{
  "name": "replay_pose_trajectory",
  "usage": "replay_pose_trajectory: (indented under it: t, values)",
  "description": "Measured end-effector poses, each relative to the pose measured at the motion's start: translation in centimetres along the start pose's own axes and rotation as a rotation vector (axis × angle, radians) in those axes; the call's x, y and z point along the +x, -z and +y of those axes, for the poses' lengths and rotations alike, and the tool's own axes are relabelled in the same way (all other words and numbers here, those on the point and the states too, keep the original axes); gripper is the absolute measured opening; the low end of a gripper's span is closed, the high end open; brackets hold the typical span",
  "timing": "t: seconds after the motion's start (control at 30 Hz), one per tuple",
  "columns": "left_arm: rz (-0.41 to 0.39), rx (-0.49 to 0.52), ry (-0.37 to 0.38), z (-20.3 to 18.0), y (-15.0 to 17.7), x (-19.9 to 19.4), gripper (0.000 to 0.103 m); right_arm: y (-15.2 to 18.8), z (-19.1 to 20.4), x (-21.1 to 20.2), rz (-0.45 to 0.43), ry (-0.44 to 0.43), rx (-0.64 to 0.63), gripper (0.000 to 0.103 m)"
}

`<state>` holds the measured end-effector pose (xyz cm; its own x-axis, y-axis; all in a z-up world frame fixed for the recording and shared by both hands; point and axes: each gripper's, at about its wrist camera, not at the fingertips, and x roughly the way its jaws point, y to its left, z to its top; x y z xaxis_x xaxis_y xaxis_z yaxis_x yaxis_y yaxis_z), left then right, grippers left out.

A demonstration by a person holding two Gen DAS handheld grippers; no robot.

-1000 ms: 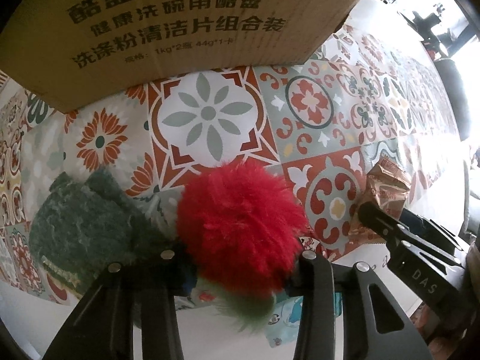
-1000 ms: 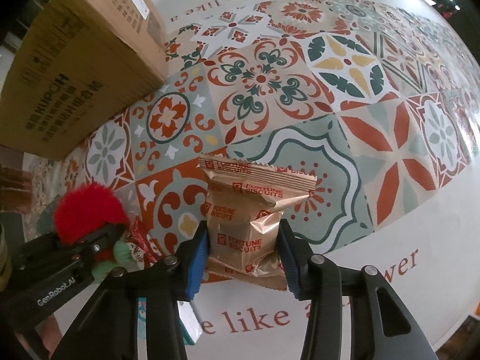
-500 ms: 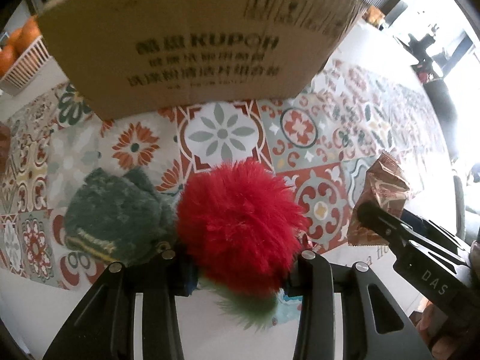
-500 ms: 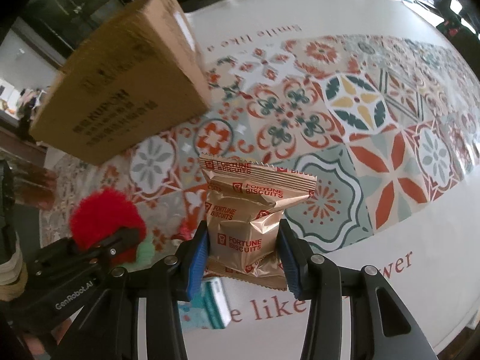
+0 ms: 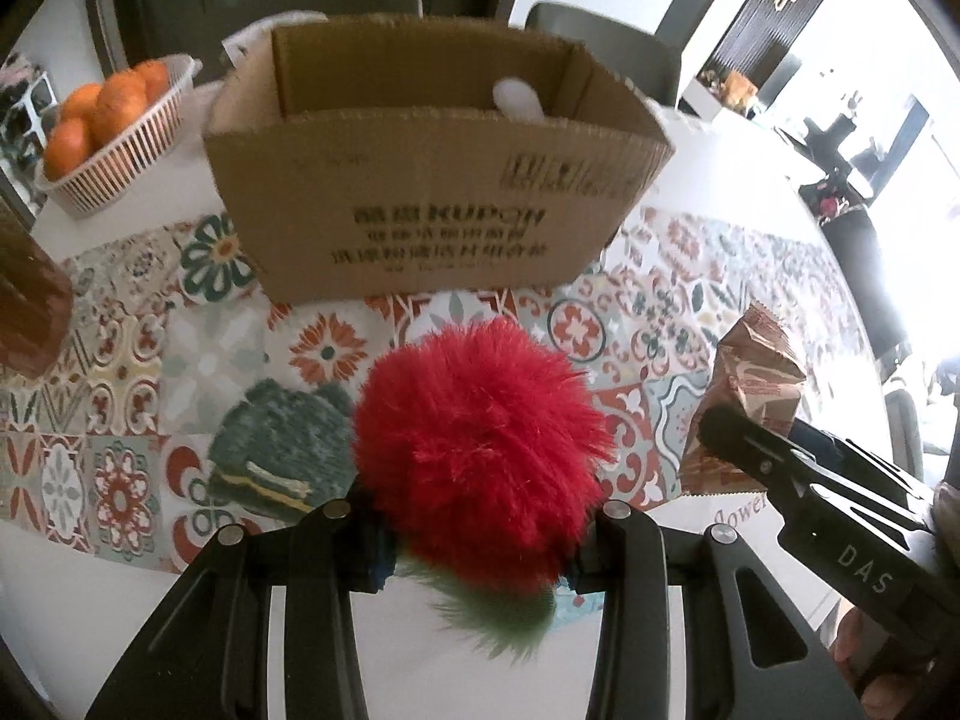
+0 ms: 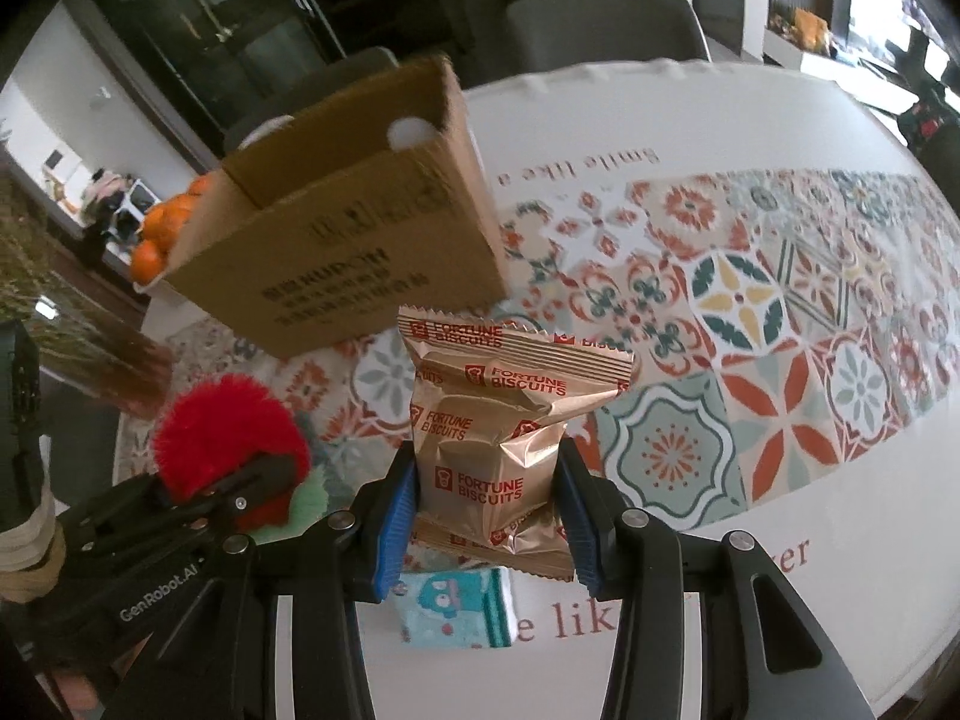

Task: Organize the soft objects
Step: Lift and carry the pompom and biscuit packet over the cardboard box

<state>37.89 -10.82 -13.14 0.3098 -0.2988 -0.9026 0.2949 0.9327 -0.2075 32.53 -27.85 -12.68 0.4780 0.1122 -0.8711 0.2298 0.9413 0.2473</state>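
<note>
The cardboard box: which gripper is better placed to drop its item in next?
Probably left: the left gripper holds the red pompom facing the cardboard box opening; the box sits off to the right gripper's left.

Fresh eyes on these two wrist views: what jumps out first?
The fluffy red pom-pom fills the centre of the left wrist view, clamped in the left tongs. In the right wrist view, the right tongs grip a gold Fortune Biscuits packet held upright. Behind both sits an open cardboard box on the patterned tablecloth.
</note>
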Motion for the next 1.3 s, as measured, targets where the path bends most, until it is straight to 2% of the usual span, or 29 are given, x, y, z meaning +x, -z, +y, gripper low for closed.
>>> replay_pose_trajectory:
  t: [0.53, 1.3]
  values:
    - [-0.165, -0.003, -0.022, 0.9, -1.1, -6.0, 0.040, -1.6, 3.5, -4.2, -0.128, -0.061, -0.091, 0.045]
    - [-0.328, 0.018, -0.061, 1.6, -5.1, -11.4, 0.040, -6.2, 7.5, -8.3, -0.278, -0.096, -0.212, 0.045]
